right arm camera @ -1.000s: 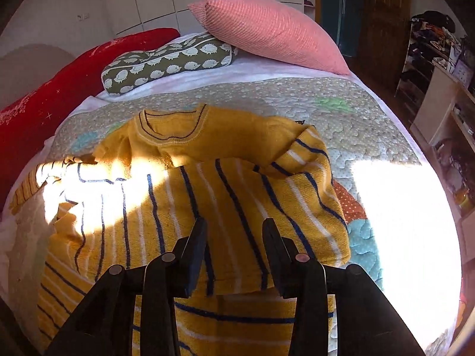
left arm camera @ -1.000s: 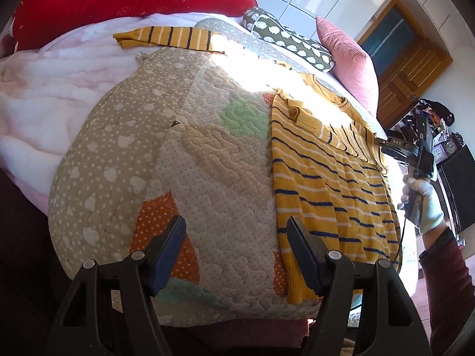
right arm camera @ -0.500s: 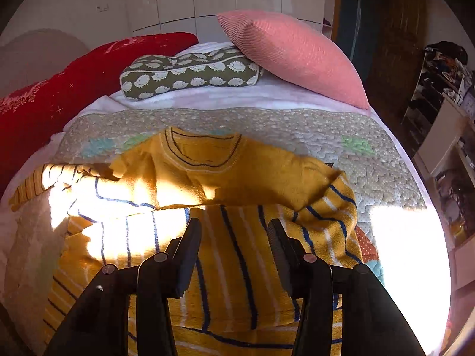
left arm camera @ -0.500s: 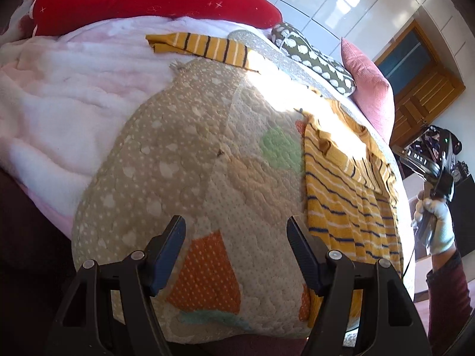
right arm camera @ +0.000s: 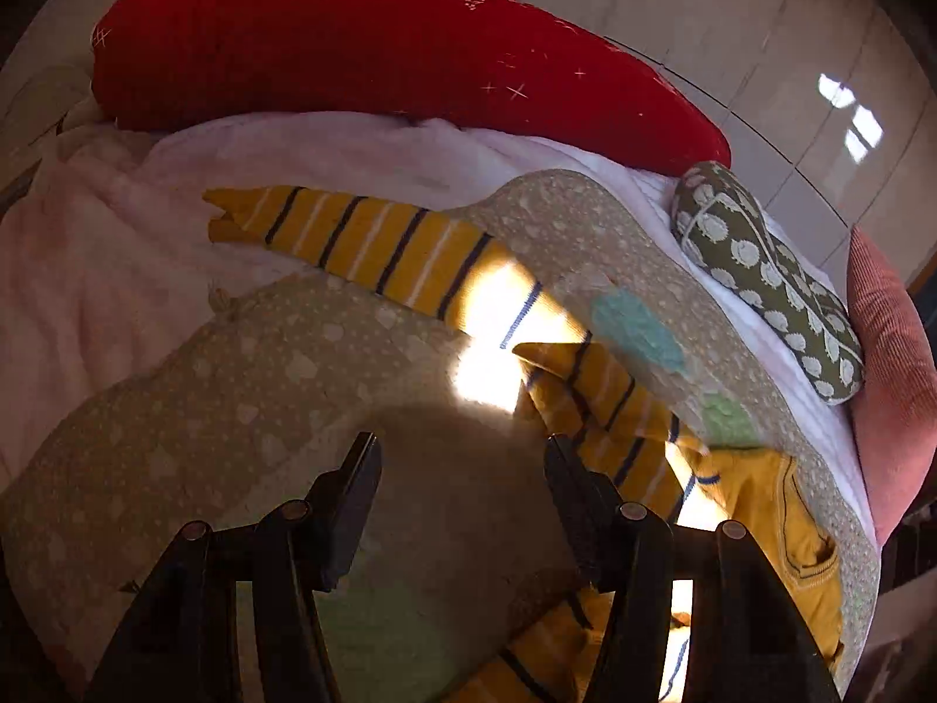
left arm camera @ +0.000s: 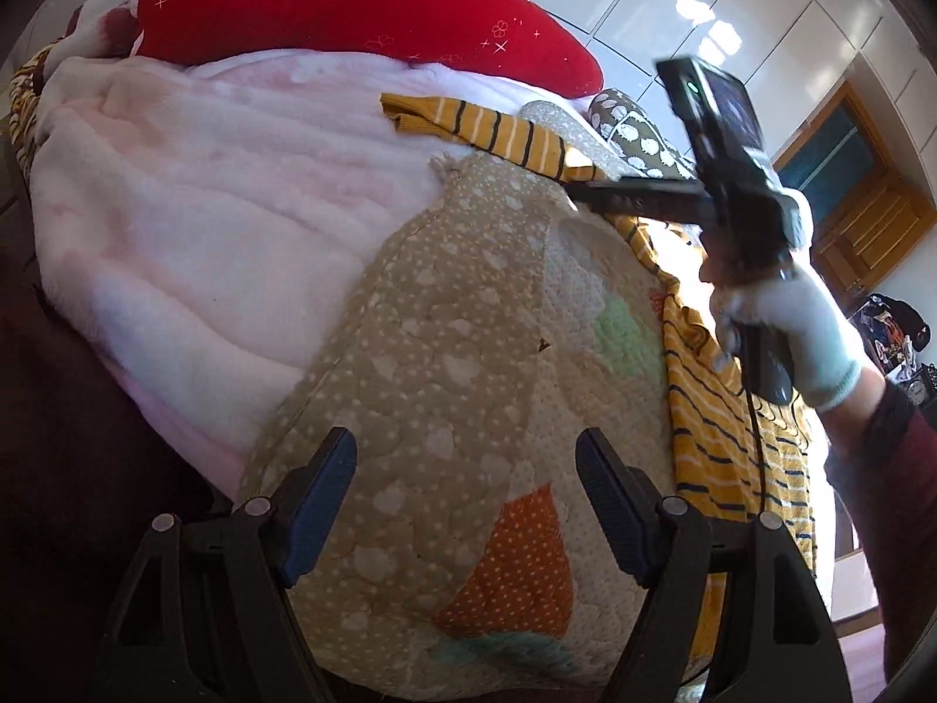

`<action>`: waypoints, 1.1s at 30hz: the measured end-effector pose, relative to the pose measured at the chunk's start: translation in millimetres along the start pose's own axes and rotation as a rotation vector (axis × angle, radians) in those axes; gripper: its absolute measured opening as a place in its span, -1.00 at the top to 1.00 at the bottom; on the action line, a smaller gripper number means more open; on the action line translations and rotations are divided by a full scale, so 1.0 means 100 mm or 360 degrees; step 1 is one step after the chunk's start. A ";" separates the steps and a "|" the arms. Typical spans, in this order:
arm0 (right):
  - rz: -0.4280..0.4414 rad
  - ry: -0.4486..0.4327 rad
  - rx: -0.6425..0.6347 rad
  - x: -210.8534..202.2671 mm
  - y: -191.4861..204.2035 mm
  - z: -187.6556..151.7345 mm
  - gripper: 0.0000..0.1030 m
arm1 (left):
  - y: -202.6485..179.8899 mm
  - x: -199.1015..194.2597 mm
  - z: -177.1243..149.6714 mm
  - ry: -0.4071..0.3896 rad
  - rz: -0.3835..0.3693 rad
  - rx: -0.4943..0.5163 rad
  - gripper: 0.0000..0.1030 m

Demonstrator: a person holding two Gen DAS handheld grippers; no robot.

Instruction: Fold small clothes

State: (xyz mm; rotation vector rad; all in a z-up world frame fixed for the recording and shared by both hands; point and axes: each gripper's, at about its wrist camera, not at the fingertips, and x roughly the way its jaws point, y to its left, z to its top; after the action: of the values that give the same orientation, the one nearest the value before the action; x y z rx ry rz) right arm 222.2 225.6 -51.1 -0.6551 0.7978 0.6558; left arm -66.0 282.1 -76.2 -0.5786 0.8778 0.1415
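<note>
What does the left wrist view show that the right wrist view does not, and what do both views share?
Only the left wrist view shows the gloved hand holding the right tool, the wooden door and the sweater's striped body. Only the right wrist view shows the pink pillow and the sweater's plain yellow top. Both show the outstretched striped sleeve, the red pillow, the patchwork quilt, and open tool jaws holding nothing.

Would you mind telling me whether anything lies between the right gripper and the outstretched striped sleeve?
Nothing visible does. The right gripper hangs open over bare quilt, and the striped sleeve lies flat beyond it, uncovered.
</note>
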 end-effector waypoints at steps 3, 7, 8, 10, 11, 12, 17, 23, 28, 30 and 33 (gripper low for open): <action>0.0030 -0.0033 -0.0104 0.30 0.39 0.45 -0.19 | 0.15 0.03 0.00 -0.0008 0.0053 -0.0009 -0.48; -0.0015 -0.0062 -0.0197 0.60 0.74 0.85 -0.19 | 0.32 0.05 0.04 -0.0013 -0.0002 -0.0073 -0.48; -0.0034 -0.0063 -0.0230 0.66 0.81 0.91 -0.19 | 0.33 0.05 0.04 -0.0018 -0.0008 -0.0076 -0.48; -0.0046 -0.0032 -0.0311 0.79 0.92 0.96 -0.19 | 0.32 0.06 0.04 -0.0023 0.0000 -0.0072 -0.48; -0.0024 0.0004 -0.0323 0.83 0.93 0.97 -0.03 | 0.31 0.06 0.04 -0.0024 0.0005 -0.0067 -0.49; 0.0066 0.0036 -0.0290 0.84 0.91 0.98 0.31 | 0.30 0.06 0.04 -0.0024 0.0007 -0.0060 -0.49; 0.0214 -0.0115 -0.0019 0.18 0.56 0.88 0.92 | 0.32 0.00 0.08 -0.0032 -0.0017 -0.0082 -0.49; 0.0246 -0.0323 0.0301 -1.08 -0.43 0.06 0.92 | 0.16 -0.14 0.13 -0.0064 -0.0082 -0.0050 -0.49; 0.0005 -0.0291 0.0593 -1.79 -1.32 -1.19 0.91 | -0.19 -0.15 0.11 -0.0050 -0.0133 0.0049 -0.49; -0.0172 -0.0192 0.0736 -1.89 -1.64 -1.73 0.90 | -0.34 -0.14 0.07 -0.0023 -0.0152 0.0089 -0.49; -0.0504 0.0023 0.0954 -1.91 -2.11 -2.54 0.87 | -0.57 -0.15 0.03 0.0013 -0.0177 0.0150 -0.49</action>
State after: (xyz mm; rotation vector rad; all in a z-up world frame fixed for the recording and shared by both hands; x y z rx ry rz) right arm 168.4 -144.3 24.6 -0.2263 0.8291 0.1048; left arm -54.0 238.1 -39.3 -0.5386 0.8533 -0.0032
